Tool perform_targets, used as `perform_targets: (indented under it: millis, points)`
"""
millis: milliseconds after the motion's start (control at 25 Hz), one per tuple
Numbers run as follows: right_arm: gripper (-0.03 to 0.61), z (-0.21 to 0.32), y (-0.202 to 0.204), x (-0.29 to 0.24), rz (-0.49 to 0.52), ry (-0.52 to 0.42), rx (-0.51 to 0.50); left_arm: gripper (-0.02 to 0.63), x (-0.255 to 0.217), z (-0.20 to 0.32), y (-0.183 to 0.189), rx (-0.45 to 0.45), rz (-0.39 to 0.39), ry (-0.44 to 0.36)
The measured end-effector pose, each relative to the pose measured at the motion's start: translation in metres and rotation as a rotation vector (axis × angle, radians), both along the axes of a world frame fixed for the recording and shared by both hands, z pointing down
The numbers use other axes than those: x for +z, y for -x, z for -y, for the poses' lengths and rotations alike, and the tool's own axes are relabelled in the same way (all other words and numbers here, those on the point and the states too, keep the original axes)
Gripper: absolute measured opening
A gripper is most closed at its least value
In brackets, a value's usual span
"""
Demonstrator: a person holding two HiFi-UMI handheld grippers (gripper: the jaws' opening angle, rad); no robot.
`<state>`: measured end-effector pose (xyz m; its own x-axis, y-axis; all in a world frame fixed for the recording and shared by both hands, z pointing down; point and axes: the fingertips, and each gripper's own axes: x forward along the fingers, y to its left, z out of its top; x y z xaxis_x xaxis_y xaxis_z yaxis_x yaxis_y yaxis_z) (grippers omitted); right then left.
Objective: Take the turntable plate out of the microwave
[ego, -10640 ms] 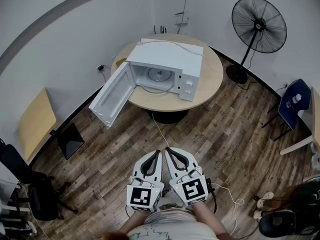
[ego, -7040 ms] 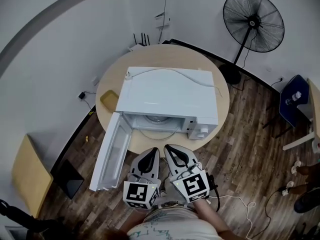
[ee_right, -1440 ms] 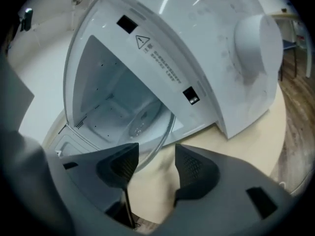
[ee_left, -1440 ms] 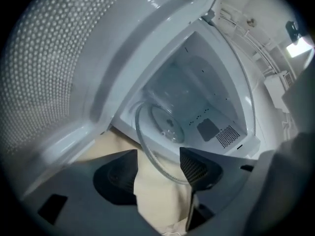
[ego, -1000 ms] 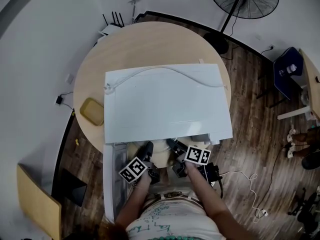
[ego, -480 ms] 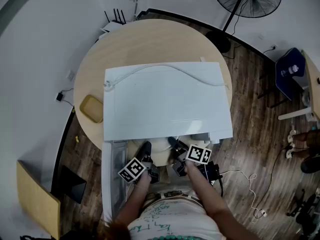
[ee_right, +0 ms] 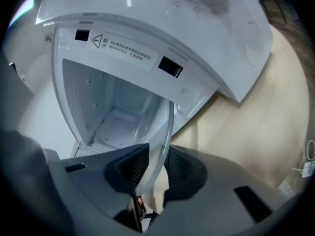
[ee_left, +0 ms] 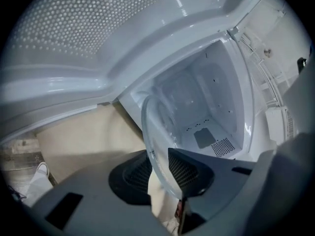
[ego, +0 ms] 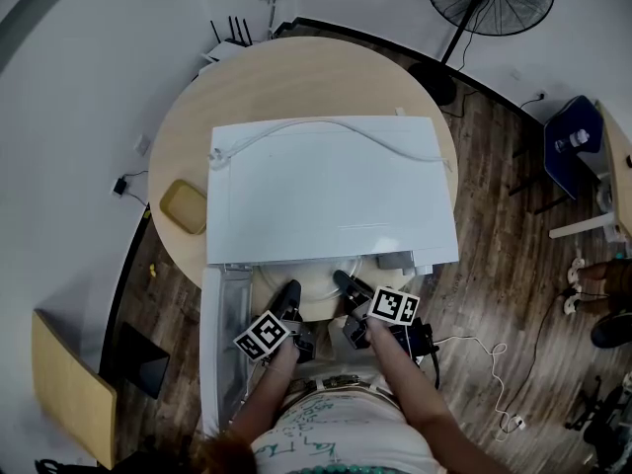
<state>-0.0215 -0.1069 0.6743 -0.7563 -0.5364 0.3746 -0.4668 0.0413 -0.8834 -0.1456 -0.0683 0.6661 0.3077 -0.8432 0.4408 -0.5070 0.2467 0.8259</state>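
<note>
Left gripper view: the left tongs (ee_left: pixel 160 173) have just closed part-way onto the rim of the clear glass round turntable plate (ee_left: pixel 156 127). The right tongs (ee_right: pixel 155 168) have done likewise. The grasp is judged secure, so withdrawal can begin. The plate lies ahead of both tongs, at the mouth of the white microwave (ego: pixel 331 191). The cavity frame sits close above, and the open door (ego: pixel 219 344) is left of the left tongs. Free room lies behind.

Your head camera looks steeply down from high above, onto the top of the microwave (ego: pixel 331 191) and the counter (ego: pixel 296 77). The camera on your left gripper (ee_left: pixel 157 171) sits very near, facing into the cavity from its left side. The one on your right gripper (ee_right: pixel 153 168) faces in from the right. Both share cavity and plate (ee_left: pixel 153 132).
</note>
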Motion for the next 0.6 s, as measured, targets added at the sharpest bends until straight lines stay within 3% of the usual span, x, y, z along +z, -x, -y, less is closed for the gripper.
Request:
perform_targets:
  millis: [600]
  points:
    - [0.083,-0.028,-0.007,-0.004,-0.013,-0.009,-0.005,0.106,-0.004,-0.03,-0.007,0.003,0.0,-0.005]
